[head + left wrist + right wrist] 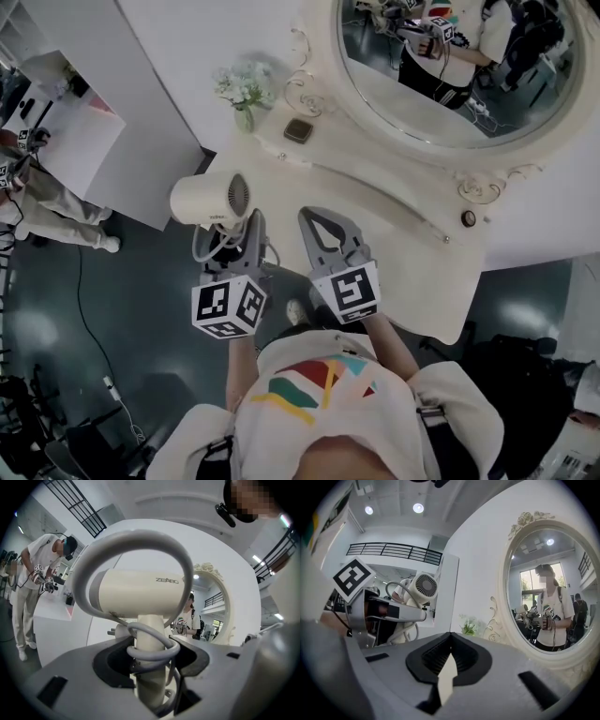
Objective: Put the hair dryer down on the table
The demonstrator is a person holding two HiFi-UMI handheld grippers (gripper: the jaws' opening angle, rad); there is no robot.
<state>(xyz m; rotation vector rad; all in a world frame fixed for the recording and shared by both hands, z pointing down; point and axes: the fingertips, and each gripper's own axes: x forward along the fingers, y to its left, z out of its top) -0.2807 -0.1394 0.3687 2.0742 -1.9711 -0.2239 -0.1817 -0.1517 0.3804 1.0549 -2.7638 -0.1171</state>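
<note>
A cream hair dryer [208,199] hangs in the air just left of the cream vanity table [375,202], over the dark floor. My left gripper [236,229] is shut on its handle, and the barrel lies crosswise above the jaws. In the left gripper view the hair dryer [140,590] fills the middle, with its grey cord [126,545] looped over the barrel and wound round the handle between the jaws. My right gripper [319,217] is beside it at the table's near edge, shut and holding nothing. From the right gripper view, the hair dryer [425,587] shows its rear grille at left.
An oval mirror [450,84] with an ornate frame stands at the back of the table. A vase of pale flowers [242,89] and a small dark box [298,130] sit at the table's far left. Another person [37,202] stands by a white counter at far left.
</note>
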